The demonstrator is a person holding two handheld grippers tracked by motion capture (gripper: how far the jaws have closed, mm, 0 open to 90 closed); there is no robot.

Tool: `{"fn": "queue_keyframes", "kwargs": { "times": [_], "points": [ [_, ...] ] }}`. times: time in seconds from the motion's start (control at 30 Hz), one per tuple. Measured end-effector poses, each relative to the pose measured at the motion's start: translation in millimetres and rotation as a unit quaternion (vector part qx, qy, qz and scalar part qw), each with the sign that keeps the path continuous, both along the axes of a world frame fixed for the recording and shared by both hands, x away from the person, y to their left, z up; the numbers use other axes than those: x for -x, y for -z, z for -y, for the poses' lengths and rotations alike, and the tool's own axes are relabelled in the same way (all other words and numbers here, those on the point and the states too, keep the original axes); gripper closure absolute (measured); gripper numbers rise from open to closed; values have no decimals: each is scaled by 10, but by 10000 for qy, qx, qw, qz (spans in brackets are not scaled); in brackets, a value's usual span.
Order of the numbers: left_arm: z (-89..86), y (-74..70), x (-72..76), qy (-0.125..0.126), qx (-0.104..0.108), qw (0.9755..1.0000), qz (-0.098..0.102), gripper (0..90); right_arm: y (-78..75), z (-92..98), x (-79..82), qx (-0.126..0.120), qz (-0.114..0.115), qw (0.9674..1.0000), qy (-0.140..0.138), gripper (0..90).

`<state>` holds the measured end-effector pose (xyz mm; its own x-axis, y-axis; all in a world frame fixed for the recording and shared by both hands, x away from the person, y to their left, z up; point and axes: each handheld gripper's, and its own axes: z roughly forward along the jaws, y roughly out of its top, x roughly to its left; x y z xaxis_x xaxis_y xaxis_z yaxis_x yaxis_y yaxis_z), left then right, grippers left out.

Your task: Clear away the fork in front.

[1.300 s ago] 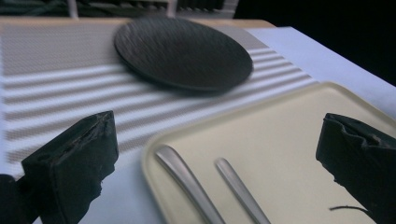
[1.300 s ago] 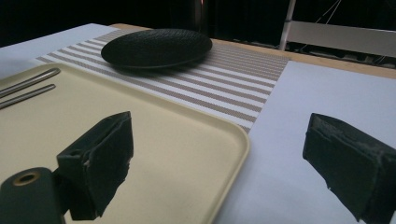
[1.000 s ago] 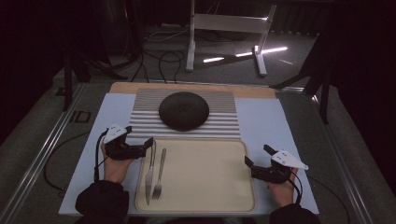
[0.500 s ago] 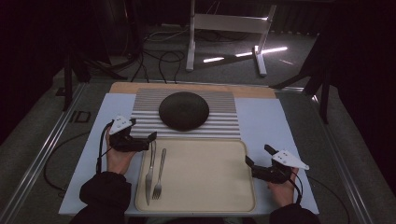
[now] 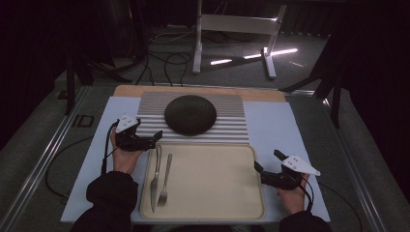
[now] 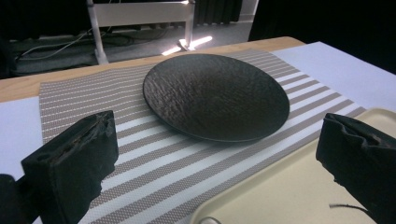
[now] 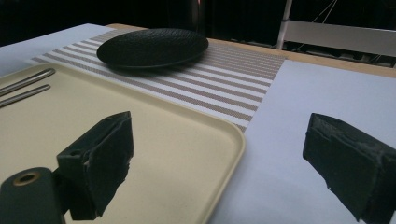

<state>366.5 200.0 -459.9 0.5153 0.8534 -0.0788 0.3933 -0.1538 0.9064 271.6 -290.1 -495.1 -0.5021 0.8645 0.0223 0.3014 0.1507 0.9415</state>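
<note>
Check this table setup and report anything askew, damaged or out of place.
Nothing stands out. The plate sits on the mat; knife and fork lie side by side in the tray.

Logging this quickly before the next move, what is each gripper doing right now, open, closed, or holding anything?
Left gripper: open, holding nothing, at the tray's far left corner near the plate.
Right gripper: open, holding nothing, at the tray's right edge.
</note>
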Motion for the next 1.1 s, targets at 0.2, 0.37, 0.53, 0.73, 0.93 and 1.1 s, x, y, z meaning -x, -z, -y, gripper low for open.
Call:
{"fn": "queue_keyframes", "kwargs": {
  "times": [0.2,0.37,0.53,0.73,0.93,1.1],
  "points": [
    [37,-10,-70,-71,-88,9999,12,0,0,3,-2,4,1,10000,0,87],
    [58,-8,-133,-107,-145,9998,-21,0,0,5,-2,-4,0,10000,5,87],
    [78,-5,-189,-153,-188,9997,-67,0,0,5,-3,-8,-3,10000,7,87],
    [114,-2,-269,-177,-257,9995,-105,0,0,8,-6,-24,-12,10000,35,86],
    [140,11,-344,-229,-221,9994,-146,0,-1,7,-4,-19,-11,10000,42,87],
    [168,39,-412,-216,-236,9992,-221,0,1,9,-7,-16,-16,10000,41,87]
  ]
}}
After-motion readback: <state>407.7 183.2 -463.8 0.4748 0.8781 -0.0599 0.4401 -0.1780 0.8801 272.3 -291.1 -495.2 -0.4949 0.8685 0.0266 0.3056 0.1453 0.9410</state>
